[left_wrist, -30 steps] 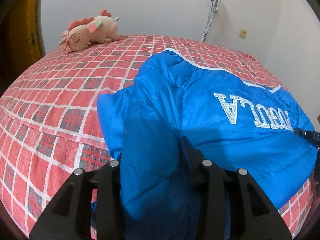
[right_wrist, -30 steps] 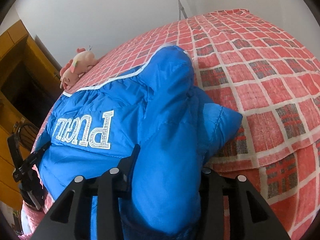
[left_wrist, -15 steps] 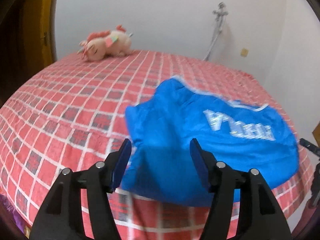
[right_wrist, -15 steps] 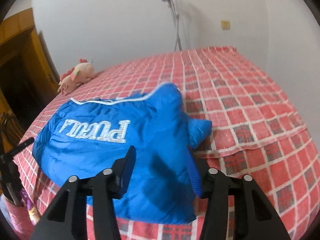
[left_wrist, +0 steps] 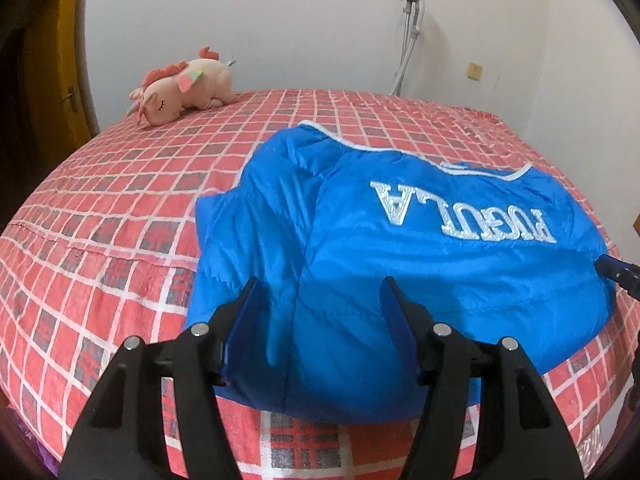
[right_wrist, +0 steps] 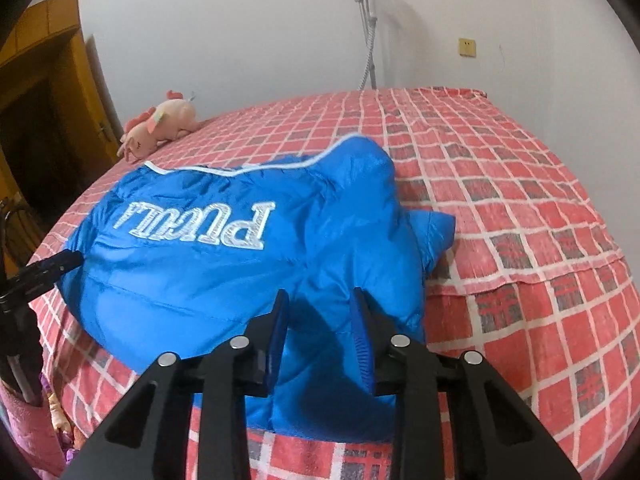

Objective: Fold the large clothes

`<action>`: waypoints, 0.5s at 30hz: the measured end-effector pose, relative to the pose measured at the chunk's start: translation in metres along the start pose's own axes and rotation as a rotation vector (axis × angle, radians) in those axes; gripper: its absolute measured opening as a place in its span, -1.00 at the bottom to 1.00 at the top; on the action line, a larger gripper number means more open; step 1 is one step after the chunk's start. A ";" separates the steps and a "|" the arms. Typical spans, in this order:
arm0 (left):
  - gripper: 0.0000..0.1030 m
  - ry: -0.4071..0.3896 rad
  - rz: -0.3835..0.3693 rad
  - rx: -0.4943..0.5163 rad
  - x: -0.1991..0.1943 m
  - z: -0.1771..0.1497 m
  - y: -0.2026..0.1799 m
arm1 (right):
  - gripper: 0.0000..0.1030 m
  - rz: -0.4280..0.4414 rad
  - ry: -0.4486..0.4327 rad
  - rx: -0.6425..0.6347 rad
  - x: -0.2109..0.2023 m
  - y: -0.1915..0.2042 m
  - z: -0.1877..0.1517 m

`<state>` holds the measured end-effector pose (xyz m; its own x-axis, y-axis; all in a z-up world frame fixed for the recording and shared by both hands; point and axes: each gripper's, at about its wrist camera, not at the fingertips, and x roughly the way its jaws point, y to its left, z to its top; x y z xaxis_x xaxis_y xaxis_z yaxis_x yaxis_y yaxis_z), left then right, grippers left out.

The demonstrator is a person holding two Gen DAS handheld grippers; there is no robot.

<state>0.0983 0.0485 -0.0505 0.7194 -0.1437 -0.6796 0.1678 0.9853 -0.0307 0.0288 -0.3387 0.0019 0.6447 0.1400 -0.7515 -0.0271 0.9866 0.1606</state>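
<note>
A blue padded jacket with silver lettering lies bunched on the near part of a bed; it also shows in the right wrist view. Both sleeves are folded in over its body. My left gripper is open and empty, held just above the jacket's near left edge. My right gripper is open and empty, held just above the jacket's near right edge. The tip of the other gripper shows at the right edge of the left wrist view and at the left edge of the right wrist view.
The bed has a red checked cover. A pink plush toy lies at the far side by the white wall. A grey crutch leans on the wall. A wooden door stands at the left.
Both grippers let go of the jacket sleeves, opened and pulled back towards the bed's near edge. The jacket now lies flat with the sleeves dropped over it.
</note>
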 end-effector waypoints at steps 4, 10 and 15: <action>0.18 0.015 0.002 0.010 0.007 -0.006 0.001 | -0.41 -0.011 0.008 -0.004 0.008 0.001 -0.008; 0.19 0.023 -0.013 0.000 0.013 -0.010 0.003 | -0.41 0.002 0.010 0.020 0.016 -0.003 -0.013; 0.19 0.028 -0.020 -0.006 0.016 -0.012 0.005 | -0.41 0.000 0.012 0.021 0.019 -0.003 -0.014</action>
<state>0.1029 0.0518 -0.0704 0.6966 -0.1607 -0.6992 0.1775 0.9829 -0.0490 0.0308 -0.3378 -0.0217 0.6353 0.1409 -0.7593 -0.0108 0.9847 0.1737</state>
